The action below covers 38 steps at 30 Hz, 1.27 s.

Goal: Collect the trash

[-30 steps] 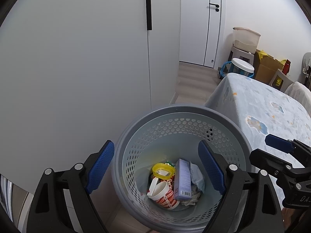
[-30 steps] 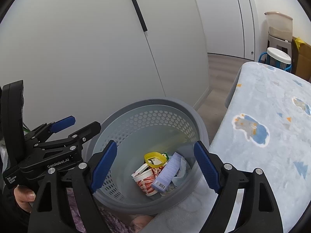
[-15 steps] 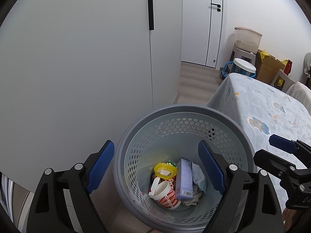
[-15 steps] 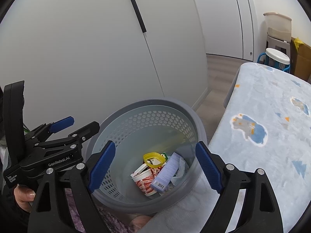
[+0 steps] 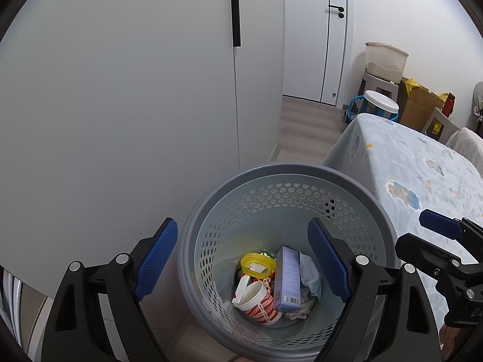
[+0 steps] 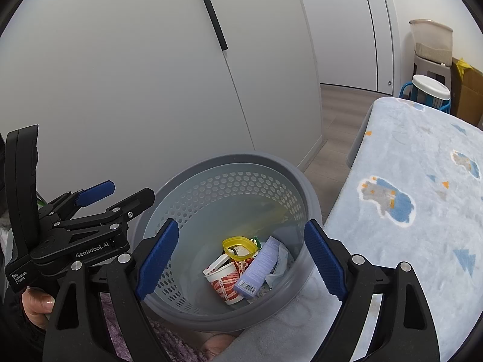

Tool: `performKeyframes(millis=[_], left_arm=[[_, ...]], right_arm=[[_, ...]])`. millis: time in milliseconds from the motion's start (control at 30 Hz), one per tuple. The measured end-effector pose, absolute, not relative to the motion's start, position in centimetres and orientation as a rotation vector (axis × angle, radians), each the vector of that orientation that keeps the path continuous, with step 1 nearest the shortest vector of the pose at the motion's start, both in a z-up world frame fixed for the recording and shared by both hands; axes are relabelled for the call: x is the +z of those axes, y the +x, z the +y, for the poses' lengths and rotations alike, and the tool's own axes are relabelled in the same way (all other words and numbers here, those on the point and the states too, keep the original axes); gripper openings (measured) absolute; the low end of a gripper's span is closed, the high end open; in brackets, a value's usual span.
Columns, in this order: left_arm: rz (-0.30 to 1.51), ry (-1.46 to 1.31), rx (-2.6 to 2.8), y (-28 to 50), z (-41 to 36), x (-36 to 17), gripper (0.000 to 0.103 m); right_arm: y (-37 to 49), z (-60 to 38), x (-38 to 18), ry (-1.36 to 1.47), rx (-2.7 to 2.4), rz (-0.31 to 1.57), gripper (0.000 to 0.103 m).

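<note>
A grey perforated waste basket (image 5: 271, 175) stands on the floor beside the bed; it also shows in the right wrist view (image 6: 241, 160). Inside lie a red-and-white paper cup (image 5: 256, 301), a purple box (image 5: 286, 277), a yellow lid (image 5: 258, 264) and crumpled wrappers (image 5: 309, 274). In the right wrist view the cup (image 6: 225, 280), box (image 6: 259, 268) and lid (image 6: 238, 247) show too. My left gripper (image 5: 241, 259) is open and empty above the basket. My right gripper (image 6: 240, 256) is open and empty above it too.
White wardrobe doors (image 5: 120, 90) stand close behind the basket. A bed with a light blue patterned blanket (image 6: 407, 196) is at the right. At the far end are a door (image 5: 314, 36), a stool with a bin (image 5: 383, 60), a blue-and-white bucket (image 5: 377, 105) and cardboard boxes (image 5: 419, 108).
Both grippers have shifted slightly back and up from the basket; both stay open and empty. The trash in the basket has not moved.
</note>
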<state>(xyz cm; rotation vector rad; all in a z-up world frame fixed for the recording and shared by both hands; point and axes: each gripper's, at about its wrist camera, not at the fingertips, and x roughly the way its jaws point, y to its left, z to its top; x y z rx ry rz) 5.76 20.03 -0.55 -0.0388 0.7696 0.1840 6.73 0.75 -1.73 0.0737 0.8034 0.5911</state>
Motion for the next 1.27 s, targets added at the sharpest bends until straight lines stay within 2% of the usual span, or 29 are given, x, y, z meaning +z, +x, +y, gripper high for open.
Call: performKeyframes(millis=[1267], left_arm=[[0.766, -0.038, 0.183, 5.64, 19.9, -0.57, 0.084]], right_arm=[[6.69, 0.75, -1.66, 0.072, 0.59, 0.805, 0.084]])
